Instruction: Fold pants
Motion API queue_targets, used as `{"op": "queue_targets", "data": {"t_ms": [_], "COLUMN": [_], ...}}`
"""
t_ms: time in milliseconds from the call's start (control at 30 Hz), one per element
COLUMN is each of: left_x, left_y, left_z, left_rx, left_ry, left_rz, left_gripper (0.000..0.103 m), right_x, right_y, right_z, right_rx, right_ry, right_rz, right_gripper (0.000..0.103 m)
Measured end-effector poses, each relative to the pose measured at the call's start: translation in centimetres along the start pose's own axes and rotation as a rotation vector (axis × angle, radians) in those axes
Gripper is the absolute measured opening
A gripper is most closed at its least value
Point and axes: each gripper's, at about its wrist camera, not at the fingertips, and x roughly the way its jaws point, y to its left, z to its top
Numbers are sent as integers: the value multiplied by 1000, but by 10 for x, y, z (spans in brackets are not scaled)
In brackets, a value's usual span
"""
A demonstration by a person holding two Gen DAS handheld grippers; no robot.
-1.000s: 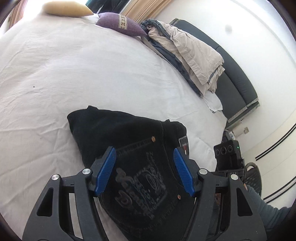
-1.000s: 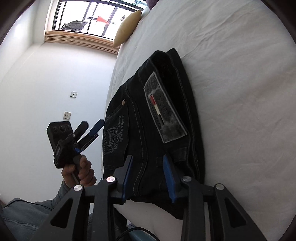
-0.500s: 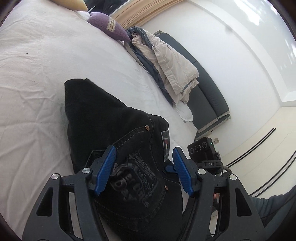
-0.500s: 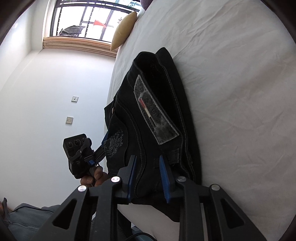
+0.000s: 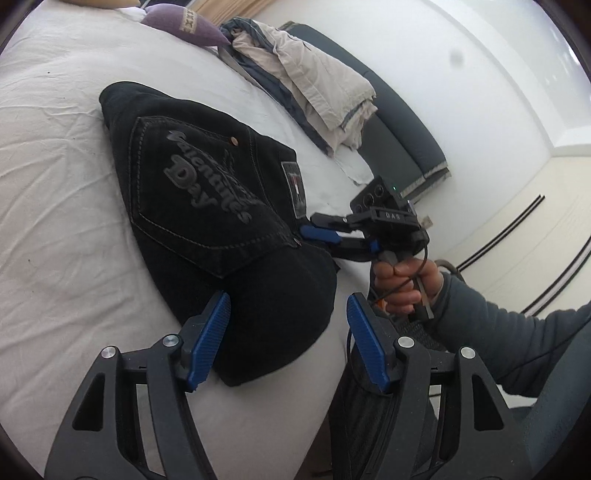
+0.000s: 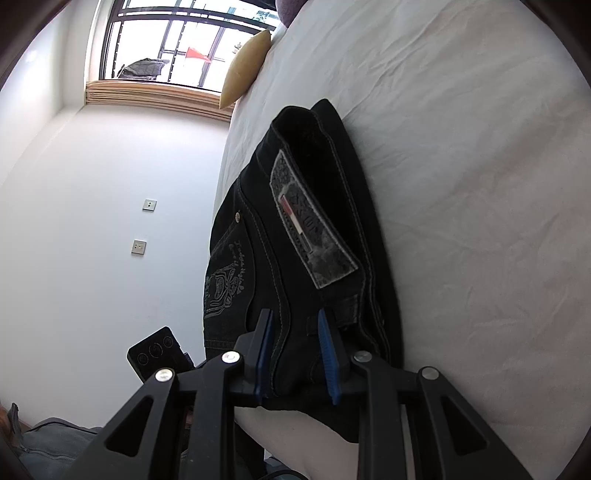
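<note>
Folded black pants (image 5: 207, 192) with a printed back pocket lie on the white bed sheet (image 5: 55, 184), near its front edge. My left gripper (image 5: 288, 299) hovers at the pants' near corner. Its jaws are opening, the corner lies between them, and the blue pads do not press on it. My right gripper (image 5: 310, 225), held by a hand in a grey sleeve, pinches the waistband side. In the right wrist view the pants (image 6: 295, 258) show their grey waist patch, and the right gripper (image 6: 293, 314) is shut on the thick folded edge.
A heap of beige and blue clothes (image 5: 306, 77) lies at the bed's far right edge beside a dark sofa (image 5: 399, 140). A purple cushion (image 5: 181, 26) and a yellow pillow (image 6: 247, 70) sit at the head of the bed, below a window (image 6: 166, 44).
My left gripper has drawn back toward the bed's front edge, off the pocket, and now sits at the pants' near corner. The right gripper's jaws have narrowed onto the waistband edge.
</note>
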Motion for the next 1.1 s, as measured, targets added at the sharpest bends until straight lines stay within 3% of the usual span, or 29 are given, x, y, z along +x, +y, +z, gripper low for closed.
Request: {"op": "queue_targets", "data": {"t_ms": [100,167,267,333,367,433,533,633,800,867,900,967,1100], "left_x": [-1,-8,-33,-42,-42,-31,-11,19,26,34,35,30,30], "left_y": [-16,-25,-16,-4,2,12,23,37,34,30,31,37,28], "left_z": [-14,-20,-5,14,24,35,42,41,40,43,43,44,40], "left_rx": [58,115,46,-18,-37,-89,-128,-206,-225,-212,-224,-259,-237], "left_ry": [101,143,51,-27,-42,-31,26,126,137,157,163,157,140], "left_rz": [-18,-4,45,83,114,184,219,293,299,315,311,300,331], "left_gripper": [63,63,65,68,70,71,71,71,70,65,63,57,46], "right_x": [-4,-13,-34,-42,-42,-36,-19,-5,5,9,11,16,22], "right_y": [8,20,36,38,35,28,17,6,10,14,14,20,36], "right_z": [1,2,8,17,23,33,44,51,59,62,63,63,58], "right_rx": [-24,-66,-127,-140,-137,-106,-92,-71,-81,-85,-81,-78,-130], "right_ry": [11,3,-62,-99,-99,-83,-27,9,31,44,50,59,57], "right_rz": [-27,-57,-86,-152,-170,-192,-233,-232,-248,-262,-271,-304,-405], "right_gripper": [29,41,55,67,68,68,68,68,67,59,47,43,34]}}
